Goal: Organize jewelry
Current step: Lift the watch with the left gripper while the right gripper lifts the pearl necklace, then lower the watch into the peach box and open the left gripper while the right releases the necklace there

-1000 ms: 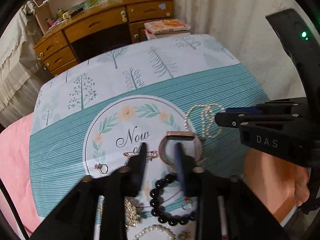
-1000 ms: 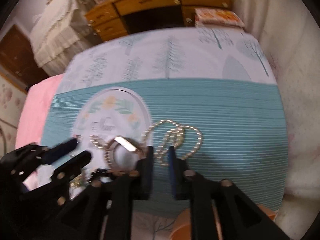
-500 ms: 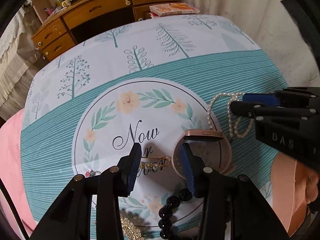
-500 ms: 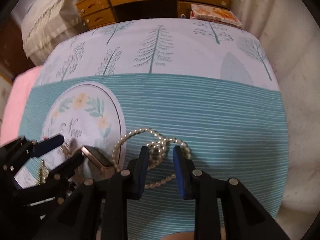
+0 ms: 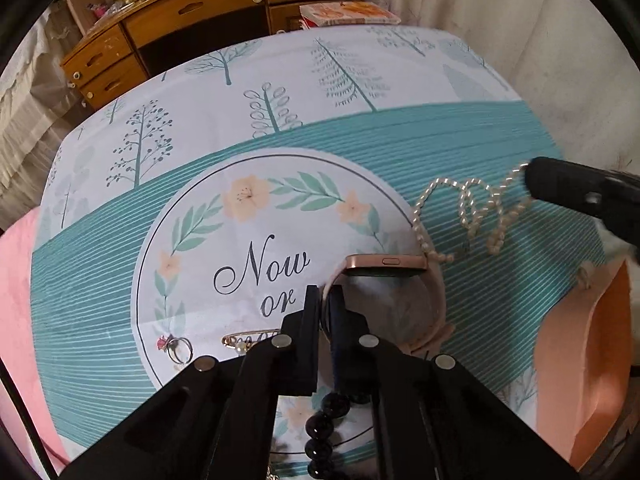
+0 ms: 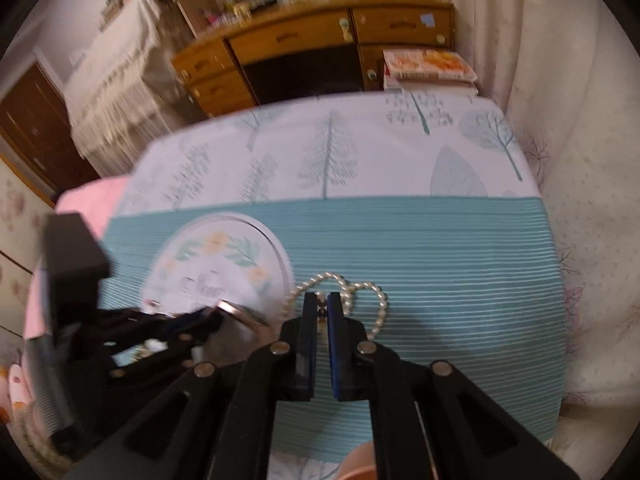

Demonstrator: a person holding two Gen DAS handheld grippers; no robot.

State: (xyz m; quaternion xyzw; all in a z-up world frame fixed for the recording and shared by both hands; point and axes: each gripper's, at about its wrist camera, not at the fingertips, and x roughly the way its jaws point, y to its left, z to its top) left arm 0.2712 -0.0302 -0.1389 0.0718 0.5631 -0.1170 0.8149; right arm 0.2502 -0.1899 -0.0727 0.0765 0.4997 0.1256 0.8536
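Your left gripper [image 5: 325, 300] points steeply down, its jaws closed on the pale pink strap of a rose-gold rectangular smartwatch [image 5: 386, 266]. The watch stands on edge on the white printed circle of a teal-striped cloth [image 5: 100, 280], its case just beyond and to the right of the jaws, the strap looping back toward you. The long side of the case runs left to right across the view, so the strap at your fingertips is the only part in line with the jaws.

Your right gripper [image 6: 321, 308] has its jaws nearly pressed together on a strand of a white pearl necklace [image 6: 376, 300]. A few beads show in the narrow gap. The rest of the necklace trails in loops to the right and ahead of the tips, seemingly partly lifted off the teal stripes. Each hand is nearest its own piece, with the two grippers close together.

The left view alone shows what lies loose: a small silver ring with a red stone [image 5: 176, 346], a gold pin with pearls [image 5: 248, 340], and a bracelet of round black beads [image 5: 324, 424] under the gripper. The right view, blurred at its left side, shows none of these, but it shows the pinch on the pearls, which the left view sees only from the side.
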